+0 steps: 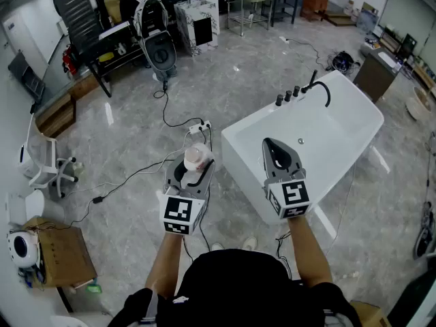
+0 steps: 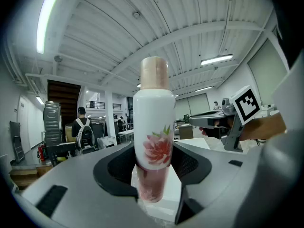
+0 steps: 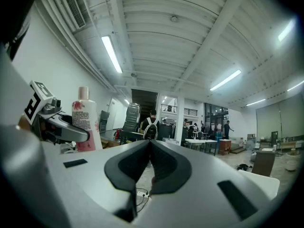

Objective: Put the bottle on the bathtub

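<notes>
A white floral bottle (image 2: 153, 132) stands upright, clamped in the left gripper (image 1: 193, 169) above the floor (image 1: 122, 142) beside the bathtub's (image 1: 259, 118) near corner, while the right gripper (image 3: 151, 148), jaws pressed together and empty, hovers over the tub's near end.

A power strip (image 1: 198, 126) with black cables lies on the grey floor (image 1: 238, 80), a brown box (image 1: 63, 254) well left.

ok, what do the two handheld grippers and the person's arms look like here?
The left claw and right claw are light grey moulded shells with black jaw liners. Each carries a white cube with black square markers at the rear. The person wears a black top. Its sleeves stop short of the forearms.
</notes>
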The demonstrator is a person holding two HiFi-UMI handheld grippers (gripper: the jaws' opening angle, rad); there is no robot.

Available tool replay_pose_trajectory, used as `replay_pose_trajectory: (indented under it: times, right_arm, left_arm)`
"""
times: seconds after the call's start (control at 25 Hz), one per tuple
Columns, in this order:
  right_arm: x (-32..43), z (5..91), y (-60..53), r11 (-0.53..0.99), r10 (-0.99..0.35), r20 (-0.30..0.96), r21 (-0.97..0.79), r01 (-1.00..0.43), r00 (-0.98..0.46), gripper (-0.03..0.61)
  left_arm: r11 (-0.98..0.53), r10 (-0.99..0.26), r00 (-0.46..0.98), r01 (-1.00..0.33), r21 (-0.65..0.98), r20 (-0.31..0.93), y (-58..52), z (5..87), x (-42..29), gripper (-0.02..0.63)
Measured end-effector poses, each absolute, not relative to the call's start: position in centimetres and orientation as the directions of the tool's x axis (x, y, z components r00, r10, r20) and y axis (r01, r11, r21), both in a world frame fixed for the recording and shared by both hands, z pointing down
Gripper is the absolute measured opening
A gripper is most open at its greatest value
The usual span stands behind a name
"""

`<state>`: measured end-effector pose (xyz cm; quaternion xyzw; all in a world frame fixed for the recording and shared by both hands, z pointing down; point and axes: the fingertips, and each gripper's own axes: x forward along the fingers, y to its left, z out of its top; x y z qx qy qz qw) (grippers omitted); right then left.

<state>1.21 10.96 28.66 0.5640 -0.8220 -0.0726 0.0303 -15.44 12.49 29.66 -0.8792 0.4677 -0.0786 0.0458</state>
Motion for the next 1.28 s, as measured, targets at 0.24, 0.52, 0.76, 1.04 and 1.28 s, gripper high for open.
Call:
replay_pose_trajectory:
  times: [0.24,0.52,0.76,1.04,1.28]
  right_arm:
    - [2.3,29.3,10.9,0.35,-0.935,-0.021,0.117,-0.929,-0.355,0.021]
    - [4.4,29.8,10.7,0.356,-0.933,-0.01,0.107,-0.928,-0.359,0.021]
    - [7.6,30.9,10.6,0.371,-0.927,-0.017,0.107,-0.923,-0.374,0.021]
    - [9.2,32.9,10.2,0.404,-0.914,0.006,0.114,-0.908,-0.406,0.021]
    - [9.7,34.3,8.5,0.425,-0.905,0.028,0.114,-0.898,-0.425,0.021]
  left_arm:
    - [-0.554,-0.833,0.543,-0.82,-0.147,0.107,12.2,30.5,-14.5,0.235]
    - [-0.554,-0.833,0.544,-0.821,-0.136,0.107,12.0,30.7,-12.4,0.235]
    - [-0.541,-0.841,0.533,-0.834,-0.113,0.093,11.9,31.2,-9.8,0.235]
    - [-0.511,-0.859,0.506,-0.857,-0.072,0.074,12.0,31.6,-8.3,0.235]
    - [-0.505,-0.863,0.498,-0.86,-0.078,0.088,10.7,32.5,-7.2,0.235]
